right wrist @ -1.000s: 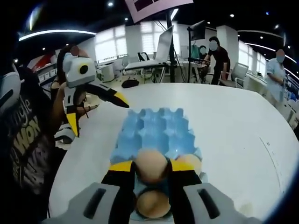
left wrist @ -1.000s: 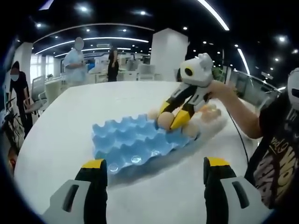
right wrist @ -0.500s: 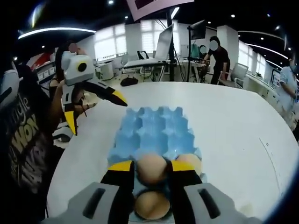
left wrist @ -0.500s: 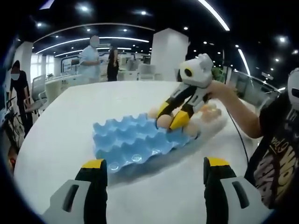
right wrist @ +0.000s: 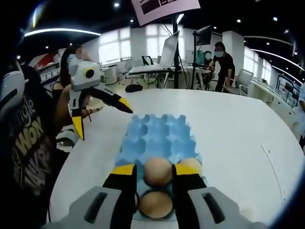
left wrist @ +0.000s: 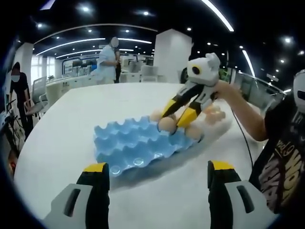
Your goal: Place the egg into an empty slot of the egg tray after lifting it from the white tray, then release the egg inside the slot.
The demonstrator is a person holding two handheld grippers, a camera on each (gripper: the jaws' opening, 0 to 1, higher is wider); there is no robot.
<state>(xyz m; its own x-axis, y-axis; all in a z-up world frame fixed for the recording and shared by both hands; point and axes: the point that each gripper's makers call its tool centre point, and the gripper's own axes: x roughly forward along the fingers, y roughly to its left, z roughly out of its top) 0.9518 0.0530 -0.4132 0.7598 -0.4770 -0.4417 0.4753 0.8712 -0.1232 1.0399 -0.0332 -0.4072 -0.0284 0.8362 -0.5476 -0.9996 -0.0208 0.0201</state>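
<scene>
Right tool (right wrist: 150, 171) has its two yellow-tipped jaws either side of the egg (right wrist: 157, 171), which sits in a near-edge slot of the blue egg tray (right wrist: 157, 138); whether they still pinch it, I cannot tell. Other eggs flank it, so straight up looks the clearest exit. Left tool (left wrist: 159, 167) hangs spread and empty above the white surface (left wrist: 62, 129), well clear.

surface: white table (left wrist: 62, 129) | on it: blue egg tray (left wrist: 133, 145), white tray (left wrist: 220, 121) touching its far end
</scene>
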